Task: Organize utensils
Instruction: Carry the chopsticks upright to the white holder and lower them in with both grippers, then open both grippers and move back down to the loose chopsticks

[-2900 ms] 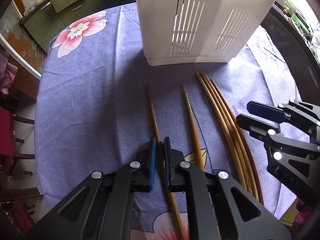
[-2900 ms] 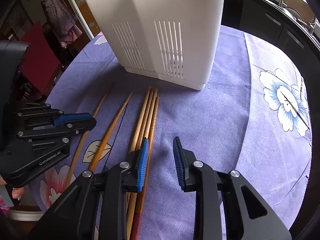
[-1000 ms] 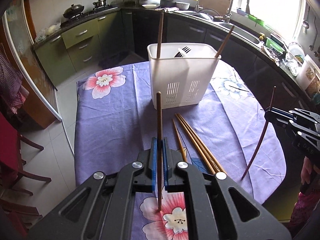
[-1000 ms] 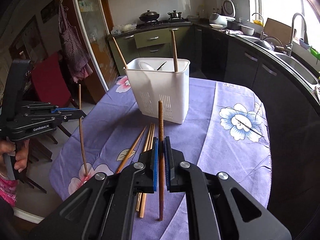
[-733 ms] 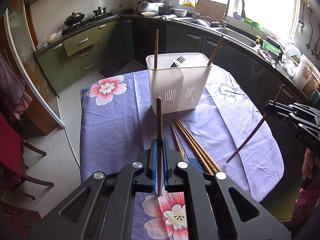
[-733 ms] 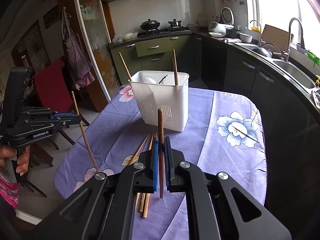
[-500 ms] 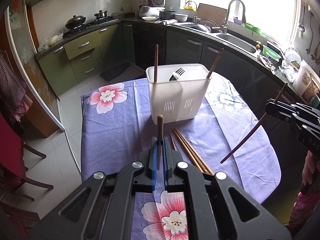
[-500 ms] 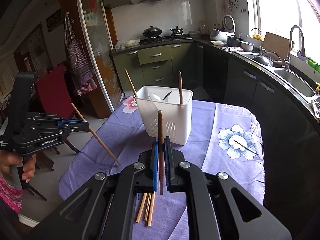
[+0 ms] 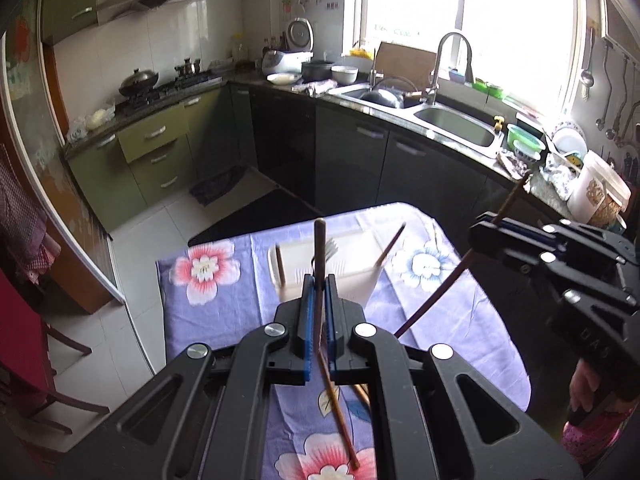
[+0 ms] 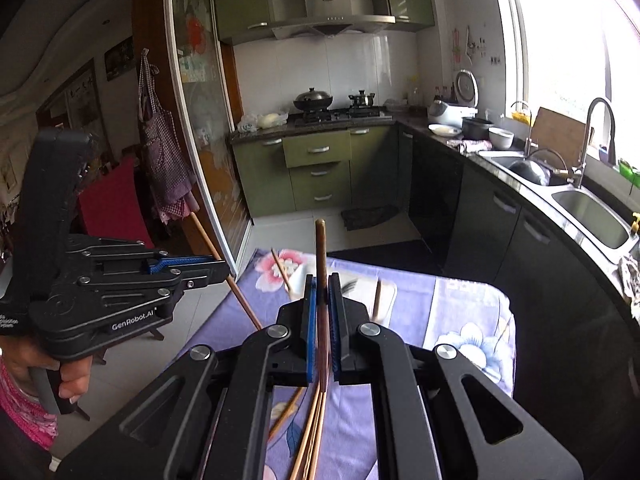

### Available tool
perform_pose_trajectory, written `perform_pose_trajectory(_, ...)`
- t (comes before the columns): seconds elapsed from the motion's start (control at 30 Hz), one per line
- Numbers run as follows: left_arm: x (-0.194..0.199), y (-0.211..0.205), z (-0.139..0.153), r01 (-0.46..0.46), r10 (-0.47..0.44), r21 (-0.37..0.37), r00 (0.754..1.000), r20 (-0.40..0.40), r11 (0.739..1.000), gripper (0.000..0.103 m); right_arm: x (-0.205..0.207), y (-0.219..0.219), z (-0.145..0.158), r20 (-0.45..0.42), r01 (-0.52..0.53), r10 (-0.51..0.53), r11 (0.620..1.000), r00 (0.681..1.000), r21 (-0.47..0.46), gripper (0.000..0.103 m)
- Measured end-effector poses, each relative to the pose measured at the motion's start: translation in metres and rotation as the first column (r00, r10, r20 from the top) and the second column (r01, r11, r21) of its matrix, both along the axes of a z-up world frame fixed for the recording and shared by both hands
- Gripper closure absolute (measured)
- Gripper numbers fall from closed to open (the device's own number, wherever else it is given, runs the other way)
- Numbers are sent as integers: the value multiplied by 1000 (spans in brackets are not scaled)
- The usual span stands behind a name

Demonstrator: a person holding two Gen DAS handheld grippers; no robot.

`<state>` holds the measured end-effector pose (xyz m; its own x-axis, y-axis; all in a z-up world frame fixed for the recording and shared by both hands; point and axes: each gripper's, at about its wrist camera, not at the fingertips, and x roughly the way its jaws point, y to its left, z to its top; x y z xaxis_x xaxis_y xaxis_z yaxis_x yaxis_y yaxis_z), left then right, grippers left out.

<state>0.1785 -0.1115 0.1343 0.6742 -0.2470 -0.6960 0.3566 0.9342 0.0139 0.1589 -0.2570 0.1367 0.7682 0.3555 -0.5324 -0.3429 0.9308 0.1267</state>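
Observation:
My left gripper [image 9: 319, 286] is shut on a wooden chopstick [image 9: 319, 248] and holds it high above the table. My right gripper [image 10: 321, 286] is shut on a darker chopstick [image 10: 320, 248], also raised; it shows in the left wrist view [image 9: 434, 296] slanting down from the right gripper [image 9: 486, 228]. The white utensil holder [image 9: 352, 270] stands on the purple flowered tablecloth [image 9: 224, 312] below, with two chopsticks and a fork in it. Several chopsticks [image 10: 310, 440] lie on the cloth in front of the holder.
The left gripper [image 10: 208, 268] with its chopstick shows at the left of the right wrist view. Kitchen counters, a sink [image 9: 456, 124] and a stove [image 10: 332, 114] ring the table. A red chair [image 10: 112, 204] stands at the left.
Both grippers closed on chopsticks from the table and have lifted them steadily higher; the holder and table now look much smaller and farther below.

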Motion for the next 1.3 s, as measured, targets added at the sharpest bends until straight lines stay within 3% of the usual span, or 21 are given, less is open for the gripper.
perform_pose_trajectory(0.23,16,-12,50,-11,13,-21,994,104,1000,98,34,9,42,63,28,-29,1000,998,14,96)
perform_pose_trajectory(0.37,32,-19,60,-44,43,4,986,162,999,98,58,13,54,97,78,-76,997,992,-11,97)
perform_pose_trajectory(0.47,52,-24,51,-67,63,20,984,164,998,98,81,17,45,74,95,-93,995,993,-24,97)
perform_pose_trajectory(0.67,87,-24,7,-77,75,18,994,83,997,98,121,19,4,-10,93,-93,994,996,-54,97)
perform_pose_trajectory(0.97,100,-15,-40,-58,59,28,998,-23,998,98,140,14,-50,-95,78,-86,994,992,-78,96)
perform_pose_trajectory(1.13,92,-16,-35,-50,51,27,999,-8,998,94,135,11,-48,-86,79,-86,994,993,-74,96)
perform_pose_trajectory(1.3,70,-15,-17,-37,37,20,999,27,999,89,102,7,-21,-30,70,-71,997,997,-45,93)
